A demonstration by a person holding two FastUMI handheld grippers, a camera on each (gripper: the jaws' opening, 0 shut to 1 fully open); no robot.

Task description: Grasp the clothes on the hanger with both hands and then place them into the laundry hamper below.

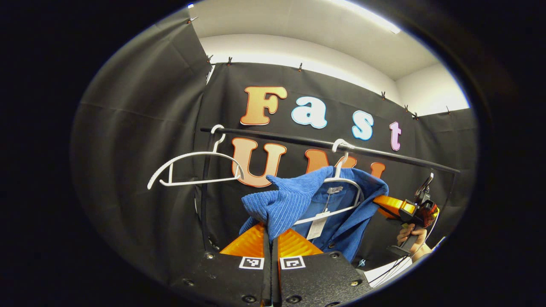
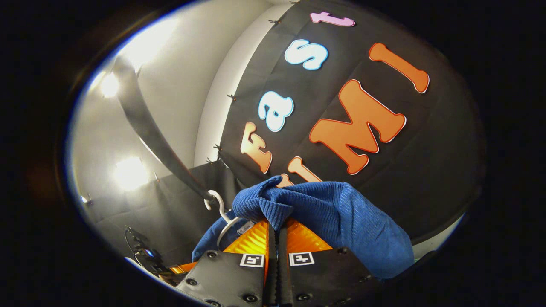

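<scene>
blue garment [image 1: 294, 200] stretched sideways along rail | left gripper [image 1: 270, 238] pinching shoulder | right gripper [image 2: 277, 232] pinching other shoulder

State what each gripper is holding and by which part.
Left gripper: shut on the blue garment at a raised fold of one shoulder. Right gripper: shut on the same garment at a bunched fold near its top.

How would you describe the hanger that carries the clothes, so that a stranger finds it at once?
Start at the black horizontal rail before the booth's cloth wall. Two white plastic hangers hook on it. The bare white hanger hangs alone; the other white hanger sits inside the blue ribbed garment, with a paper tag dangling below.
</scene>
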